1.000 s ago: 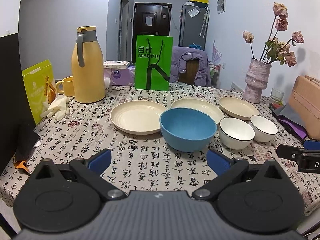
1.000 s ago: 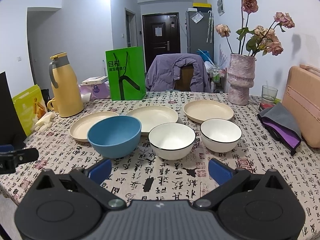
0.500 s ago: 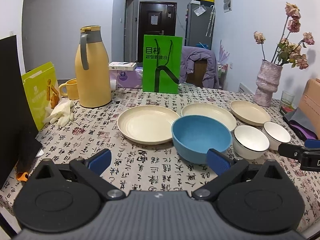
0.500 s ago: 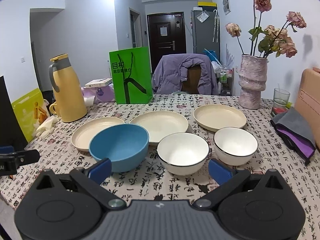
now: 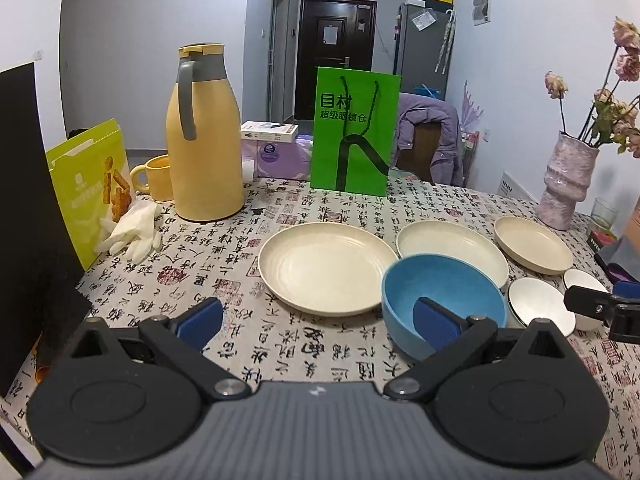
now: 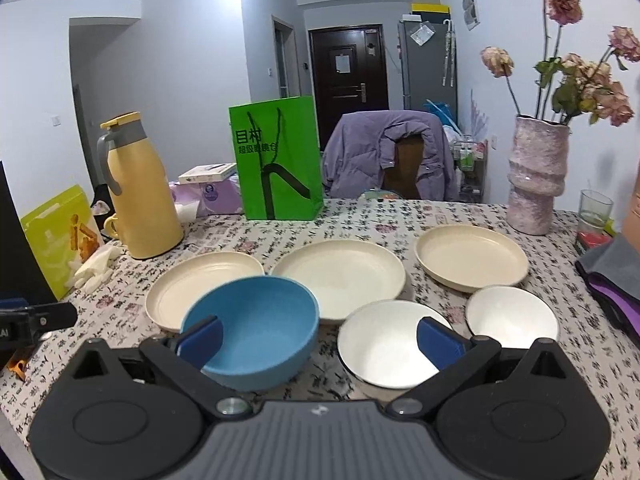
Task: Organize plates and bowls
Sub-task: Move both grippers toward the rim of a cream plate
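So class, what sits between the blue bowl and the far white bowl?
The nearer white bowl sits between the blue bowl and the far white bowl, clearest in the right wrist view.

Both cameras sit low behind their own fingers (image 5: pixel 200 318) and look forward across the counter (image 5: pixel 224 256) toward the far door. The left wrist view looks from the counter's near left, with the blue bowl (image 5: pixel 442 296) close at its right. The right wrist view stands further right, close over the blue bowl and a white bowl (image 6: pixel 384 344). Both share the three cream plates, green bag (image 6: pixel 278 158), yellow flask (image 5: pixel 202 140) and vase (image 6: pixel 538 176).
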A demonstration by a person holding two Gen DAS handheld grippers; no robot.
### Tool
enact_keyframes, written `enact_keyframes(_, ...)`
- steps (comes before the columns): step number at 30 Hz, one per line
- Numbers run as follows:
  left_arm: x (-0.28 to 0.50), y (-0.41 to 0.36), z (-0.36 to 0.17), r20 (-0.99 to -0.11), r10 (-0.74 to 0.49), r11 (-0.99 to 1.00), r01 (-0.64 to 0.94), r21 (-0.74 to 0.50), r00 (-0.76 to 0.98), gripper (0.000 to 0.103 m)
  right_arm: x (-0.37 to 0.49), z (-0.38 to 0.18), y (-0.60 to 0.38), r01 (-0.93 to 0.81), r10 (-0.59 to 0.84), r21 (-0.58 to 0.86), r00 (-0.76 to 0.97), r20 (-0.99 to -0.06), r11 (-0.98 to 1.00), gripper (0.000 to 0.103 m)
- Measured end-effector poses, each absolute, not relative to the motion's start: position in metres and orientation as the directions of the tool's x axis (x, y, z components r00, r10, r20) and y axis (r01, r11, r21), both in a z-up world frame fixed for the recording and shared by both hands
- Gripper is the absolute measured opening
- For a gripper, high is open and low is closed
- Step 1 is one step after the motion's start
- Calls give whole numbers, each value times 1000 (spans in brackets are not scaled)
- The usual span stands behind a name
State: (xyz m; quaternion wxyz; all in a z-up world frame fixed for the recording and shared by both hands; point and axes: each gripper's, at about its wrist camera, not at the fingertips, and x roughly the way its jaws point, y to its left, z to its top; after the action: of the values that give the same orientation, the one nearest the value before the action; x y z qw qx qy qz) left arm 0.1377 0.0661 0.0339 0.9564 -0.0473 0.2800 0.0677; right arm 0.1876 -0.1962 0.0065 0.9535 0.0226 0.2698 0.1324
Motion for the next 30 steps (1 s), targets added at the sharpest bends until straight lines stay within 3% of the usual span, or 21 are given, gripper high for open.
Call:
enact_keyframes(14, 172, 85, 35, -532, 100, 979, -180, -99, 841, 103, 240, 10, -165, -323, 354, 148, 800, -485, 935, 103)
enact_keyframes(30, 208, 120, 31, -524, 158, 951, -273, -149, 837, 103, 302, 0, -133, -295, 323, 142, 767, -555, 945, 103)
